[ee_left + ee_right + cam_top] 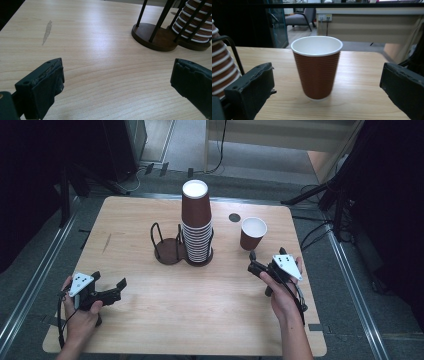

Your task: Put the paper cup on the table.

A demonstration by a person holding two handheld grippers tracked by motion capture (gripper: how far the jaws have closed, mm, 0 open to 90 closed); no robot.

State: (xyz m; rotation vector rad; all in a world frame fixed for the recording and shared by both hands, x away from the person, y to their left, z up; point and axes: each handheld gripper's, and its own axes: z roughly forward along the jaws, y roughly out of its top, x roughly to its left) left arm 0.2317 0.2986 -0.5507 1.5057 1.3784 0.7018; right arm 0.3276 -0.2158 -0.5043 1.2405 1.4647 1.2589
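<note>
A single brown ribbed paper cup (pixel 253 233) with a white inside stands upright on the wooden table (pixel 150 320), right of centre. My right gripper (pixel 267 254) is just short of it and points at it, jaws wide open and empty. In the right gripper view the cup (pixel 317 66) stands straight ahead between the lines of the two pads (pixel 252 87), apart from them. A tall stack of matching cups (pixel 196 220) fills the right ring of a dark wire cup holder (pixel 167 251). My left gripper (pixel 109 280) rests open and empty near the table's front left.
The holder's left ring (pixel 155 37) is empty, and the stack (pixel 197 22) is beside it. A small dark round hole (pixel 234 217) sits in the tabletop behind the single cup. A faint grey streak (pixel 47 32) marks the wood at the left. Stand legs and cables lie beyond the table edges.
</note>
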